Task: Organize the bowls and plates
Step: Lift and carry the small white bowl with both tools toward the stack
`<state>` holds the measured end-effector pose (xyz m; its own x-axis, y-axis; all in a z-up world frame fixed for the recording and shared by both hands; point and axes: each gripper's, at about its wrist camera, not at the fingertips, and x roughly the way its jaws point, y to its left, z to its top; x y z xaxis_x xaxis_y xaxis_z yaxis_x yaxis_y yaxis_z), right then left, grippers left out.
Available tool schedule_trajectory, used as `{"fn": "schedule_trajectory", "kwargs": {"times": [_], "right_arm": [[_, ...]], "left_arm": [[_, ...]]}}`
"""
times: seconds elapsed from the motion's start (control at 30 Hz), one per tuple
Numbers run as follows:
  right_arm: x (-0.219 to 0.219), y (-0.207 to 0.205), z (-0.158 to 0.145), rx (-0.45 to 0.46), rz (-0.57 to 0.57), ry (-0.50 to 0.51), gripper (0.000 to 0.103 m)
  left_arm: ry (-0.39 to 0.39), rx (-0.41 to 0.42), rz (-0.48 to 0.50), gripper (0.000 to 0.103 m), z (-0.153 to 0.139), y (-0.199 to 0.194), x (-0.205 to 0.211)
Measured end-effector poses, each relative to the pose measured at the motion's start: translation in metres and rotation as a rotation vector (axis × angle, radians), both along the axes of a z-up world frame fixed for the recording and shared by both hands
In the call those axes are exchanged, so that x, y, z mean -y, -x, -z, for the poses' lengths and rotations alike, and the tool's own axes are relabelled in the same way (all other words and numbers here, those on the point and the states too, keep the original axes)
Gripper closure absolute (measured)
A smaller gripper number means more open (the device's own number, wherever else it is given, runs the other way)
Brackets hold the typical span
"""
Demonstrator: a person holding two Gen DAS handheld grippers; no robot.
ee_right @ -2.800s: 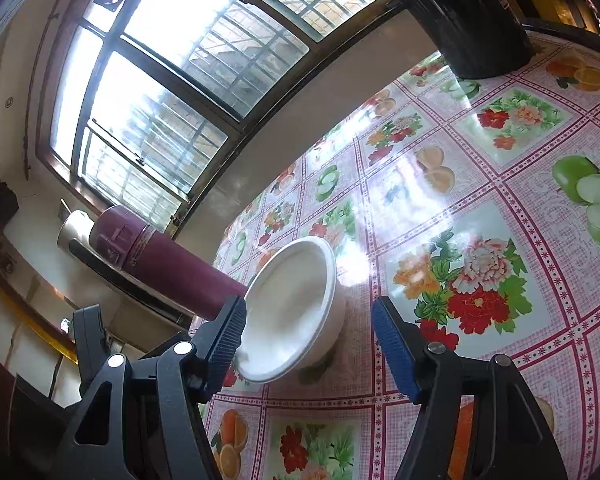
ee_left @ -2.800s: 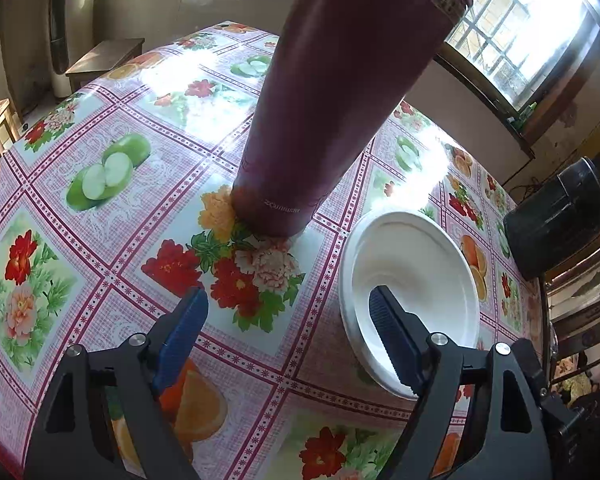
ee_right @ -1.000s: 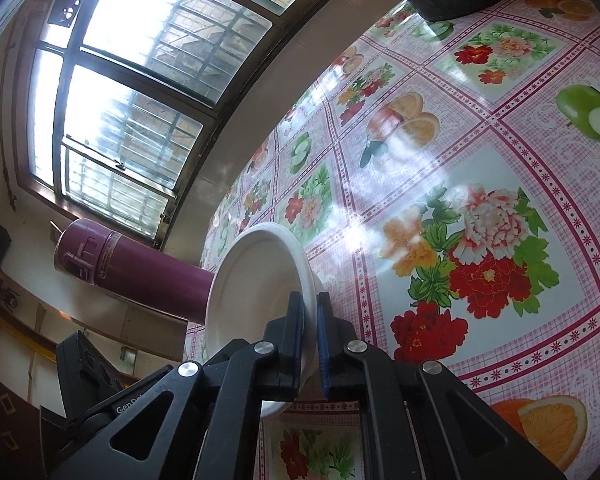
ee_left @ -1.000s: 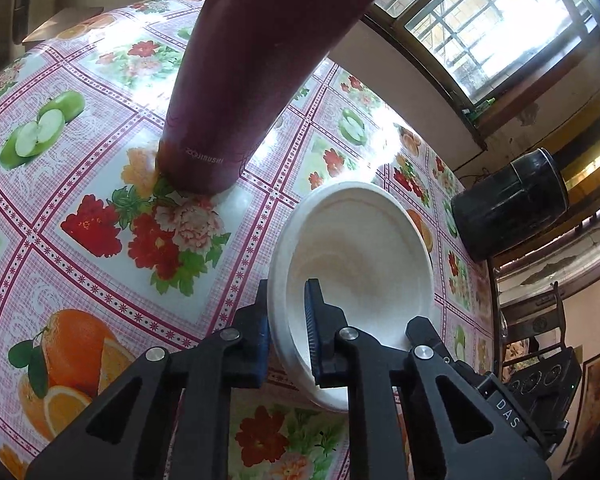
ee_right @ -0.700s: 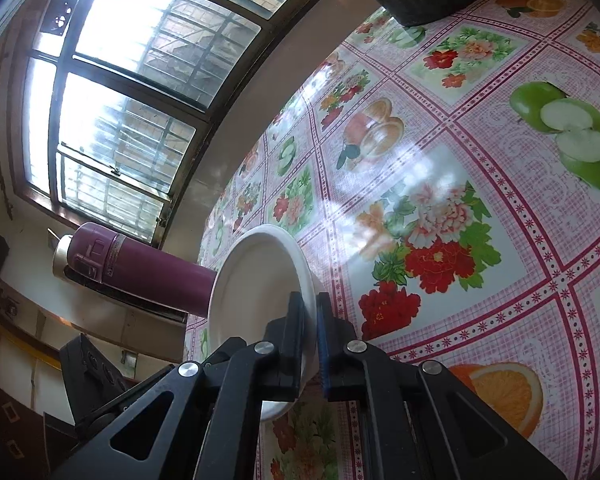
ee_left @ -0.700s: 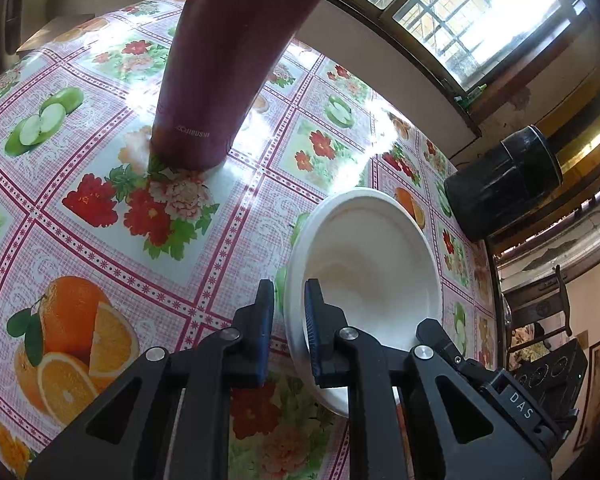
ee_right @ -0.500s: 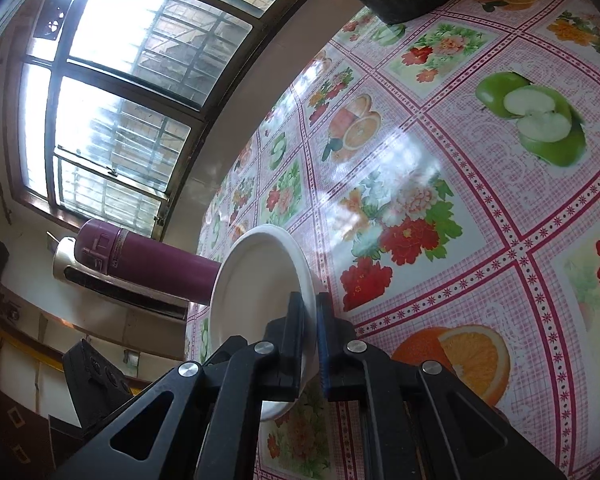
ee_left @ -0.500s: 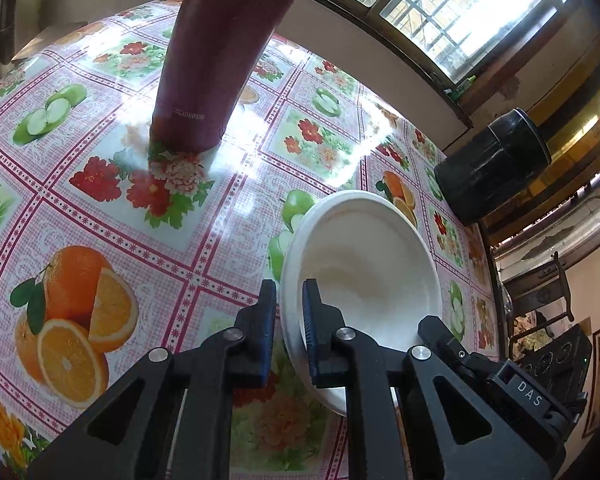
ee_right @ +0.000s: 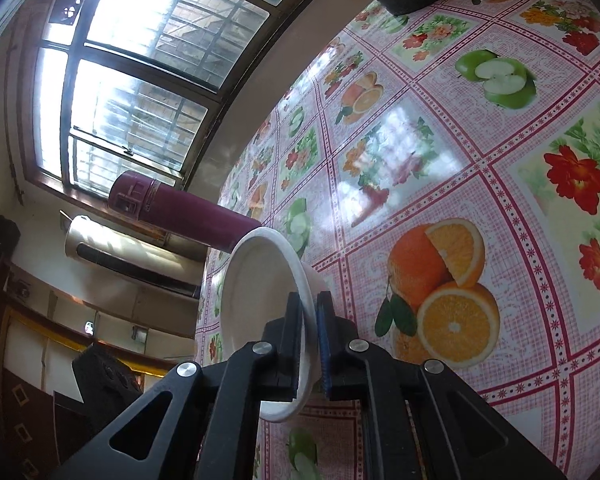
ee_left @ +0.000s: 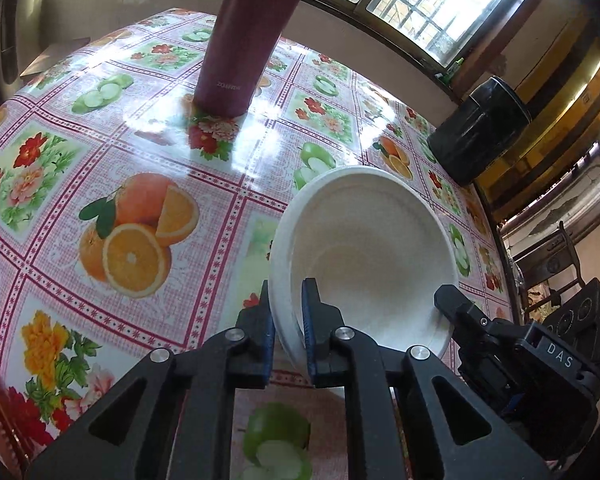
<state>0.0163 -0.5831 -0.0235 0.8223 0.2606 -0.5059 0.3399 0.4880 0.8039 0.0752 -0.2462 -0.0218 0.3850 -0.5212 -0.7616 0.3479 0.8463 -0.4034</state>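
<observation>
A white bowl (ee_left: 372,256) is held above the flowered tablecloth (ee_left: 140,184) by both grippers. My left gripper (ee_left: 286,304) is shut on the bowl's near-left rim. My right gripper (ee_right: 309,312) is shut on the opposite rim of the same bowl (ee_right: 256,288). In the left wrist view the right gripper (ee_left: 448,304) shows at the bowl's right rim. The bowl is tilted and empty.
A tall maroon flask (ee_left: 248,36) stands on the far side of the table; it also shows in the right wrist view (ee_right: 180,212). A black container (ee_left: 480,128) stands at the table's far right edge. A wooden chair (ee_left: 548,264) is beyond the right edge.
Both grippers closed on the bowl's rim, lifted it off the table and carried it back away from the flask, toward the near part of the table.
</observation>
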Motion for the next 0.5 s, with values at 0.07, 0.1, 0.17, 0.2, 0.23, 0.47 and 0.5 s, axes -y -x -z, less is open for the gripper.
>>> {"fn": "schedule_trajectory", "kwargs": {"times": [0.07, 0.1, 0.17, 0.2, 0.23, 0.47, 0.5], "right_arm": [[-0.011, 0.006, -0.004, 0.016, -0.024, -0.002, 0.095], [-0.016, 0.008, -0.006, 0.026, -0.037, -0.002, 0.095], [-0.031, 0.013, -0.011, 0.047, -0.059, -0.007, 0.094], [-0.037, 0.015, -0.014, 0.060, -0.072, -0.015, 0.094], [-0.043, 0.017, -0.017, 0.074, -0.085, -0.023, 0.094], [-0.093, 0.016, -0.054, 0.160, -0.197, -0.028, 0.092], [-0.102, 0.015, -0.059, 0.169, -0.216, -0.022, 0.092]], "left_arm": [[-0.016, 0.021, -0.006, 0.092, -0.005, 0.008, -0.011], [-0.024, 0.031, -0.008, 0.092, -0.008, 0.012, -0.016], [-0.031, 0.045, -0.013, 0.091, -0.015, 0.019, -0.029], [-0.029, 0.055, -0.019, 0.091, -0.020, 0.023, -0.037], [-0.029, 0.068, -0.024, 0.091, -0.025, 0.026, -0.044], [-0.053, 0.156, -0.071, 0.089, -0.057, 0.047, -0.098], [-0.058, 0.166, -0.082, 0.089, -0.060, 0.049, -0.107]]}}
